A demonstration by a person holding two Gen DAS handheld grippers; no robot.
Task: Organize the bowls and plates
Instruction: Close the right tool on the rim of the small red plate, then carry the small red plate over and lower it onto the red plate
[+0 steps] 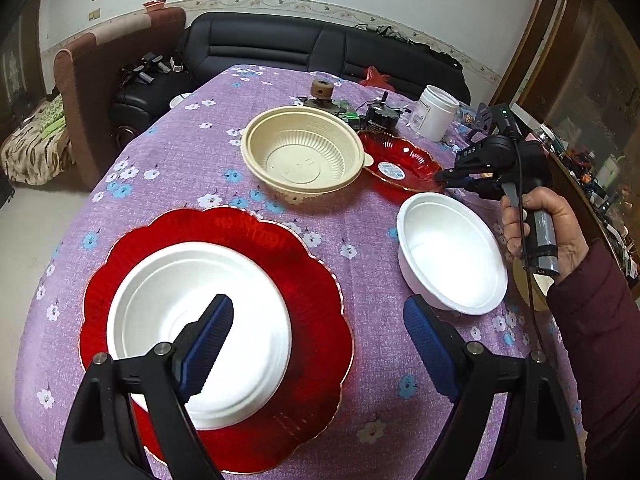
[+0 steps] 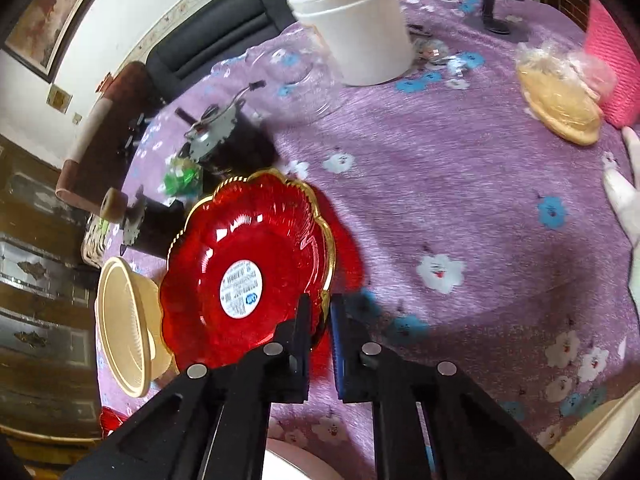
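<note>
A large red scalloped plate (image 1: pixel 312 280) lies near me on the purple flowered tablecloth, with a white foam bowl (image 1: pixel 160 280) standing in it. My left gripper (image 1: pixel 320 308) hovers open above that bowl's right side, nothing between its blue pads. A second white bowl (image 1: pixel 448 256) stands to the right. Further back sit a cream plastic bowl (image 1: pixel 304 152) and a small red gold-rimmed plate (image 1: pixel 400 156). My right gripper (image 1: pixel 440 178), held by a hand (image 1: pixel 560 232), is shut on that plate's rim. In the right wrist view the small red plate (image 2: pixel 248 248) has its rim pinched in the right gripper (image 2: pixel 320 308).
A white jar (image 2: pixel 356 28), a small motor (image 2: pixel 212 132) with loose parts and a bagged flat bread (image 2: pixel 560 100) crowd the table's far side. A pink knitted item (image 2: pixel 612 72) lies beside the bread. A black sofa (image 1: pixel 280 44) stands behind the table.
</note>
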